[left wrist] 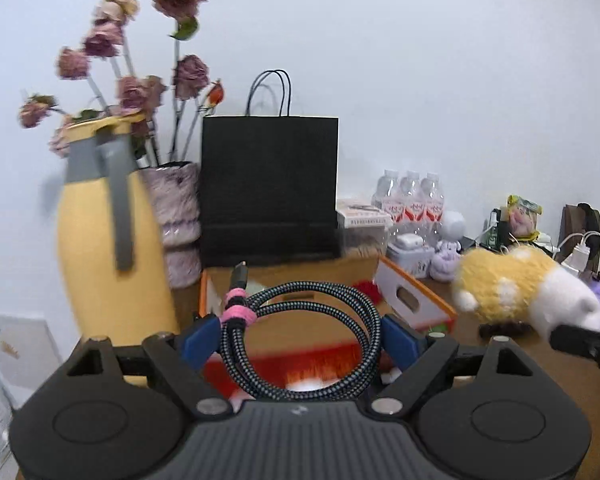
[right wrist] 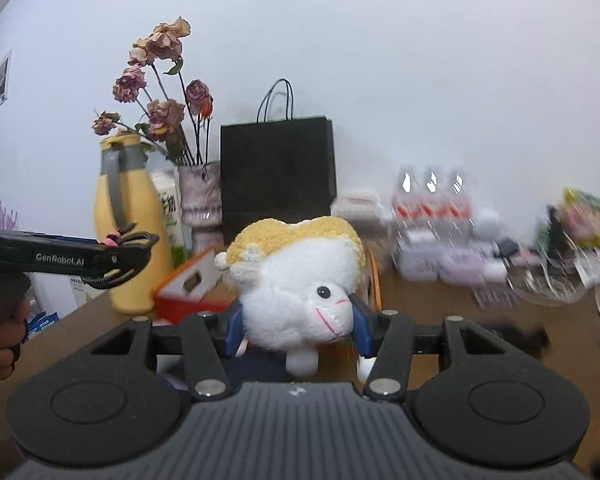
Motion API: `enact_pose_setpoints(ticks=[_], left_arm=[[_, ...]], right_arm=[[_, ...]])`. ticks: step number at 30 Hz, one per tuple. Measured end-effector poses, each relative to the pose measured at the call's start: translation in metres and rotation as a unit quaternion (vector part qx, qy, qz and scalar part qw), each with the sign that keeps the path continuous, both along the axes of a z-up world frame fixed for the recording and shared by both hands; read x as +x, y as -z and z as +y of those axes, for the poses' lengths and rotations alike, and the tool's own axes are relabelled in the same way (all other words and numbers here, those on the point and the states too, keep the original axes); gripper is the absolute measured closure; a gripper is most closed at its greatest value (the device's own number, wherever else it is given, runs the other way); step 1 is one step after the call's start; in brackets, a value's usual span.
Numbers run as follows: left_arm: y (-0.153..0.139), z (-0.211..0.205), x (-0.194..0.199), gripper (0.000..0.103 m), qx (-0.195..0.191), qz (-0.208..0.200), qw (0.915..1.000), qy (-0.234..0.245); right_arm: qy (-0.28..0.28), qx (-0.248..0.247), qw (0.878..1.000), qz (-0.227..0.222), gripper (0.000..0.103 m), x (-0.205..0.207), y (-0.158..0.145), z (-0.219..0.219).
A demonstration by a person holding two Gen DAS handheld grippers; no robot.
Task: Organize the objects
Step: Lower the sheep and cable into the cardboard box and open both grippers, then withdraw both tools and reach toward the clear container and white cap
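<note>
The left gripper (left wrist: 300, 330) holds the coiled cable (left wrist: 300, 340) wide above the orange box (left wrist: 416, 300), the right gripper (right wrist: 298, 320) squeezes the toy sheep (right wrist: 300, 280); either could slip and fall outside.

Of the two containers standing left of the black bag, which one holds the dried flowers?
The pink fuzzy vase, right beside the bag. The yellow jug further left has a grey lid and handle; no stems enter it.
</note>
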State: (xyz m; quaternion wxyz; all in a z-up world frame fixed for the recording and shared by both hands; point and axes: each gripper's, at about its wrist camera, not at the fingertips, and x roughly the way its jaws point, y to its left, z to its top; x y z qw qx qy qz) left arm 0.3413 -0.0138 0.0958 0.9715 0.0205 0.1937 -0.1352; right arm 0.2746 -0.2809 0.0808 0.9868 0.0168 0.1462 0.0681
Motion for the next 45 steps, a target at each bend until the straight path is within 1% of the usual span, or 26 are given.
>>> enact_pose_setpoints(ticks=[1, 3, 5, 6, 8, 10, 12, 13, 14, 15, 16, 17, 19, 21, 26, 28, 30, 33, 35, 36, 38, 39, 41, 42, 43, 45], left_arm=[[-0.001, -0.002, 0.021, 0.017, 0.000, 0.012, 0.9999, 0.001], [0.002, -0.007, 0.069, 0.017, 0.010, 0.041, 0.9991, 0.003], [0.011, -0.013, 0.119, 0.017, 0.026, 0.084, 0.9961, 0.007], [0.020, -0.015, 0.144, 0.017, 0.029, 0.109, 0.9936, -0.007], [0.037, -0.024, 0.182, 0.017, 0.053, 0.136, 0.9891, -0.018], [0.058, -0.035, 0.210, 0.017, 0.097, 0.152, 0.9831, -0.031], [0.075, -0.040, 0.223, 0.016, 0.133, 0.162, 0.9766, -0.048], [0.079, -0.040, 0.223, 0.015, 0.143, 0.158, 0.9758, -0.048], [0.081, -0.040, 0.223, 0.014, 0.142, 0.163, 0.9754, -0.042], [0.082, -0.040, 0.221, 0.014, 0.135, 0.174, 0.9751, -0.029], [0.081, -0.039, 0.218, 0.014, 0.131, 0.176, 0.9755, -0.018], [0.077, -0.041, 0.213, 0.014, 0.130, 0.173, 0.9762, -0.007], [0.063, -0.042, 0.204, 0.014, 0.136, 0.160, 0.9778, -0.005], [0.044, -0.038, 0.196, 0.012, 0.119, 0.146, 0.9820, -0.009], [-0.009, -0.025, 0.163, 0.008, 0.086, 0.113, 0.9896, -0.023], [-0.021, -0.017, 0.136, 0.007, 0.075, 0.101, 0.9915, -0.035], [-0.026, -0.008, 0.098, 0.006, 0.065, 0.086, 0.9931, -0.045], [-0.017, 0.007, 0.023, 0.004, 0.037, 0.063, 0.9970, -0.026], [-0.005, 0.015, -0.033, 0.002, 0.020, 0.051, 0.9984, -0.017], [0.003, 0.019, -0.066, 0.002, 0.018, 0.042, 0.9988, -0.017], [0.019, 0.028, -0.130, 0.000, 0.016, 0.015, 0.9994, -0.027], [0.025, 0.032, -0.154, 0.000, 0.007, 0.011, 0.9995, -0.030], [0.036, 0.046, -0.192, 0.000, -0.025, 0.028, 0.9990, -0.025], [0.042, 0.056, -0.205, 0.000, -0.047, 0.046, 0.9976, -0.020], [0.046, 0.063, -0.213, 0.000, -0.057, 0.064, 0.9961, -0.021], [0.051, 0.071, -0.217, 0.000, -0.046, 0.084, 0.9941, -0.051]], right_arm=[[-0.004, -0.001, 1.000, 0.003, 0.051, 0.024, -0.005, -0.001], [-0.008, 0.007, 1.000, 0.029, 0.051, 0.073, -0.010, -0.004], [-0.009, 0.003, 0.997, 0.077, 0.051, 0.130, -0.007, -0.006], [-0.006, -0.002, 0.995, 0.096, 0.050, 0.155, -0.004, -0.006], [0.007, -0.026, 0.990, 0.140, 0.050, 0.206, 0.010, -0.004], [0.021, -0.045, 0.982, 0.181, 0.050, 0.244, 0.028, -0.002], [0.041, -0.064, 0.974, 0.214, 0.049, 0.264, 0.047, -0.001], [0.048, -0.067, 0.969, 0.232, 0.045, 0.272, 0.056, -0.003], [0.054, -0.067, 0.967, 0.242, 0.033, 0.268, 0.065, -0.004], [0.054, -0.064, 0.967, 0.242, 0.030, 0.267, 0.067, -0.006], [0.051, -0.059, 0.969, 0.232, 0.023, 0.265, 0.064, -0.005], [0.047, -0.055, 0.972, 0.224, 0.013, 0.261, 0.060, -0.004], [0.056, -0.058, 0.978, 0.193, 0.001, 0.248, 0.043, 0.000], [0.051, -0.064, 0.983, 0.164, 0.001, 0.239, 0.021, 0.005], [0.044, -0.060, 0.989, 0.126, 0.000, 0.209, -0.025, 0.002], [0.040, -0.044, 0.991, 0.120, 0.000, 0.191, -0.032, -0.004], [0.033, -0.025, 0.993, 0.115, 0.000, 0.159, -0.031, -0.007], [0.004, 0.006, 0.993, 0.114, 0.000, 0.092, -0.013, -0.012], [-0.019, 0.021, 0.993, 0.115, 0.000, 0.036, 0.006, -0.014], [-0.025, 0.021, 0.993, 0.114, 0.000, 0.011, 0.015, -0.015], [-0.027, -0.009, 0.993, 0.114, 0.000, -0.044, 0.030, -0.014], [-0.019, -0.020, 0.993, 0.118, 0.000, -0.068, 0.037, -0.015], [-0.001, -0.020, 0.991, 0.134, 0.000, -0.110, 0.047, -0.023], [0.003, -0.008, 0.990, 0.141, 0.000, -0.126, 0.051, -0.030], [0.004, 0.010, 0.989, 0.149, 0.000, -0.140, 0.053, -0.037], [0.009, 0.034, 0.986, 0.162, 0.000, -0.157, 0.053, -0.051]])
